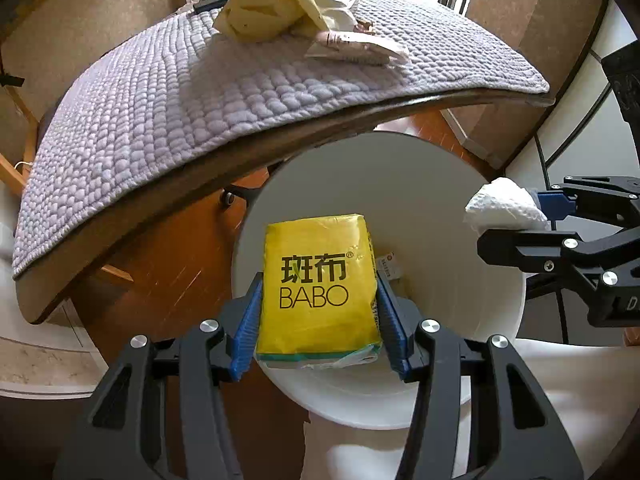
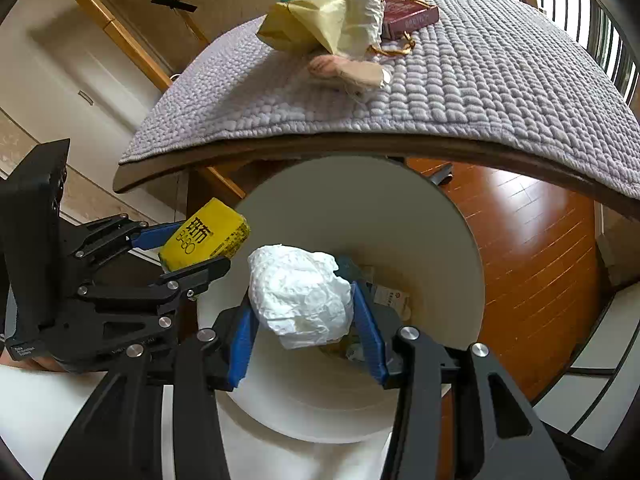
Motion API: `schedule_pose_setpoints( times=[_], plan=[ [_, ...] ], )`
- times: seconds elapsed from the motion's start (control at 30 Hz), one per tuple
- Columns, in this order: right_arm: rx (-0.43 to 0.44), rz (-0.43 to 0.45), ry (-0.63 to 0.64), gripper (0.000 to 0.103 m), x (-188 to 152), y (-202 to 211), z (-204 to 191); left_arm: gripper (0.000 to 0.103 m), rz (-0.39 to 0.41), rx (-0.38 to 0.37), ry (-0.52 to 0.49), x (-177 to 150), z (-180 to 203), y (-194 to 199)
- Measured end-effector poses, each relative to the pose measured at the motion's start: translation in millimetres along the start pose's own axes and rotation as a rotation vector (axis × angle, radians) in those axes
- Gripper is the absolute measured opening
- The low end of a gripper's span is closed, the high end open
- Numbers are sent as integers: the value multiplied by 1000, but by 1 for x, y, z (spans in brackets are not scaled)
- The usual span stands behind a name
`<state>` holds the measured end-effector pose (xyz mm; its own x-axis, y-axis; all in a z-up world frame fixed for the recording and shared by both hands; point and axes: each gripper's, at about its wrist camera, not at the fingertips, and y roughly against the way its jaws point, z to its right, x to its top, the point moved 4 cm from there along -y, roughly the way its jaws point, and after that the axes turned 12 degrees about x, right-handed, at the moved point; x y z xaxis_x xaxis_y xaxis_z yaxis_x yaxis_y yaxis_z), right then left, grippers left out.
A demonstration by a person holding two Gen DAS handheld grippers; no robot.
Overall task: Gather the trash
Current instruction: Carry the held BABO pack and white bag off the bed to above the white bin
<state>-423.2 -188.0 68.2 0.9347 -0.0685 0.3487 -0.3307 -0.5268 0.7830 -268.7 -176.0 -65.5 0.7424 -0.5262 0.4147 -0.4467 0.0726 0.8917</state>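
Trash is held over the white bin (image 1: pixel 500 320), ready to be dropped.

The soft, light yellow tissue pack (image 1: pixel 318 280) is pinched by its sides in the left gripper (image 1: pixel 320 316); crumpled white paper (image 2: pixel 300 292), easily crushed, is clamped in the right gripper (image 2: pixel 304 316). Both grippers are angled down above the bin's mouth.

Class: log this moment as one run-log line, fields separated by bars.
left claw: yellow tissue pack | right claw: crumpled white paper | both over white bin | unreleased
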Motion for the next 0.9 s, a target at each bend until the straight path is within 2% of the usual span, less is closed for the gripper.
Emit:
schedule_pose_setpoints(
  times=[0.9],
  plan=[
    [-60, -51, -42, 45, -17, -37, 16, 54, -103, -17, -60, -8, 15, -49]
  ],
)
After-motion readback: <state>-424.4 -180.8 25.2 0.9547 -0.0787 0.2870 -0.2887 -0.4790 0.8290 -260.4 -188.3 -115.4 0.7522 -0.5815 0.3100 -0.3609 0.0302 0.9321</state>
